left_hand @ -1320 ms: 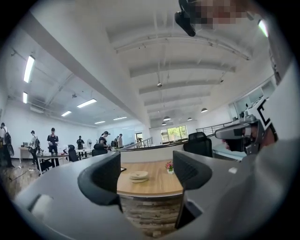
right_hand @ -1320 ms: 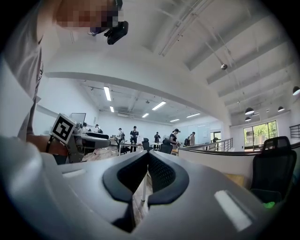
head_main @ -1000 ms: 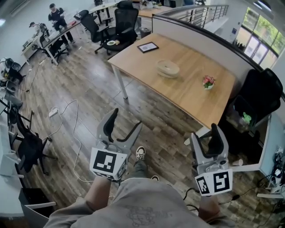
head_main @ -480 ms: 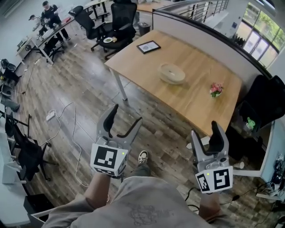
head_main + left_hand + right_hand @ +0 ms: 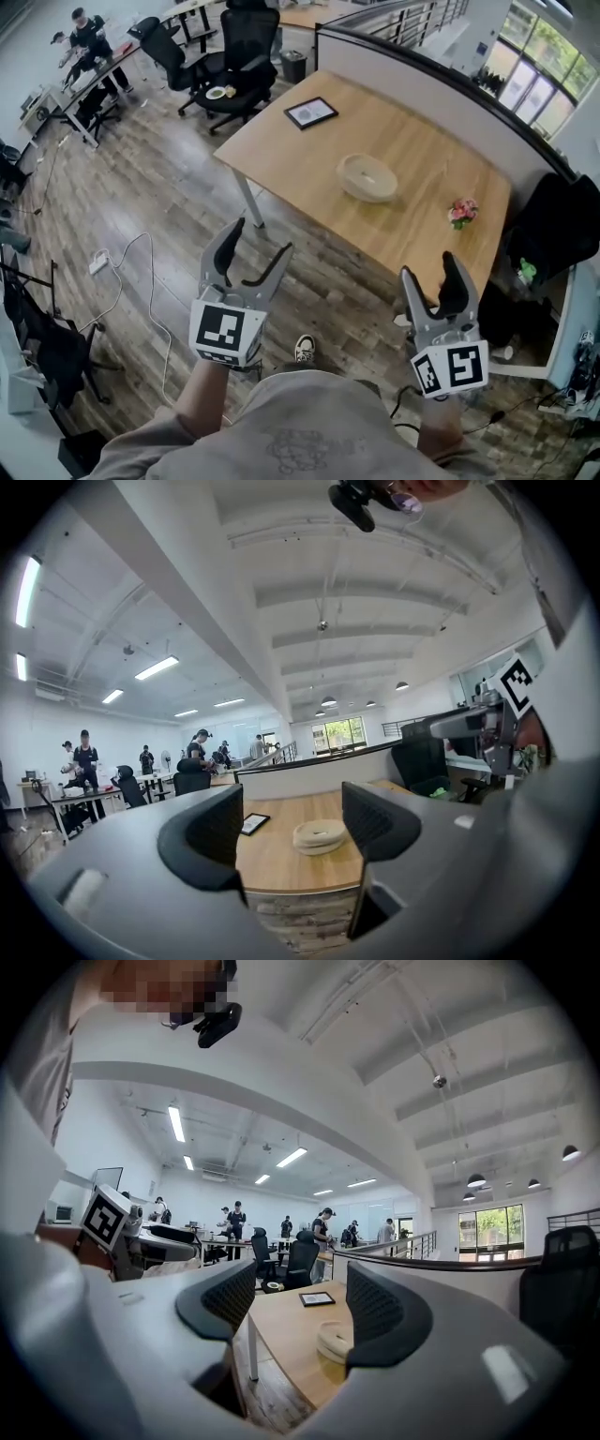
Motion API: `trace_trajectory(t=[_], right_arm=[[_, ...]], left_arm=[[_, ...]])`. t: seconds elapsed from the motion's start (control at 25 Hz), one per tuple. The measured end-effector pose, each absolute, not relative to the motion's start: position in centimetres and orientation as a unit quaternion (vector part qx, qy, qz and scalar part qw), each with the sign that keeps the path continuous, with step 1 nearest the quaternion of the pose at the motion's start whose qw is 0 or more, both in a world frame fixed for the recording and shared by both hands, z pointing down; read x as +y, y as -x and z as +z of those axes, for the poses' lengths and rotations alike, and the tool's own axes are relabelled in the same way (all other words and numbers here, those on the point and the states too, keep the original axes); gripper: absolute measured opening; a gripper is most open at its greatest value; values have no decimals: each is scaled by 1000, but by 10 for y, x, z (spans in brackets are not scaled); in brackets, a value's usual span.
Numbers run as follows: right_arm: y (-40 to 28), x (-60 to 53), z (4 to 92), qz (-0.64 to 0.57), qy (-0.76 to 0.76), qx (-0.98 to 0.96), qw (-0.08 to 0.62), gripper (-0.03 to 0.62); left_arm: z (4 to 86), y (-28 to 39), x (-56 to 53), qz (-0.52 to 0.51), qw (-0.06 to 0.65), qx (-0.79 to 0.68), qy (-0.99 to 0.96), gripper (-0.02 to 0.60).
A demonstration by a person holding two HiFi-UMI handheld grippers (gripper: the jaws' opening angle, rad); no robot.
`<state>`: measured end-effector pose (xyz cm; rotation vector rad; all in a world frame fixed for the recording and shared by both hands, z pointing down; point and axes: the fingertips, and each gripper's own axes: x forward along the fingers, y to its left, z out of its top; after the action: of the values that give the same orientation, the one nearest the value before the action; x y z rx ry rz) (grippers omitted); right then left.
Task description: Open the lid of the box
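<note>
Box (image 5: 367, 180) sits on bench (image 5: 281, 145), at one o'clock from left gripper (image 5: 260, 239), eleven from right gripper (image 5: 427, 267), well apart. Both are released, empty; left's jaws have just been closing slightly. Approach level, then pinch lid's (image 5: 366, 172) rim.

Box (image 5: 330, 1341) partly behind right tongs (image 5: 298, 1309)
</note>
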<state>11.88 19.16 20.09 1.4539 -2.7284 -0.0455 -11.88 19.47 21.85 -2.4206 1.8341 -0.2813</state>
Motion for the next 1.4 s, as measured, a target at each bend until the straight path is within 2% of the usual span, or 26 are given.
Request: trace_trajectory(t=[0.28,0.52,0.92,1.12,1.4], right_arm=[[-90,158,206,2,-474,-880,25,291],[-75,124,208,1,-473,-881,22,291],[-78,23,253,36,-462,-884,53,290],[-79,-48,266,52,-453,-888,65,290],[-77,-129,287,78,-435,-893,81,290]], left_arm=[[220,145,156,-90,44,591,800,321],[222,144,121,-32,-16,566,824,321],[246,125,17,-78,-3,535,841,321],[268,116,-52,-113,-30,517,848,321],[289,97,-129,-156,-29,476,865,325]])
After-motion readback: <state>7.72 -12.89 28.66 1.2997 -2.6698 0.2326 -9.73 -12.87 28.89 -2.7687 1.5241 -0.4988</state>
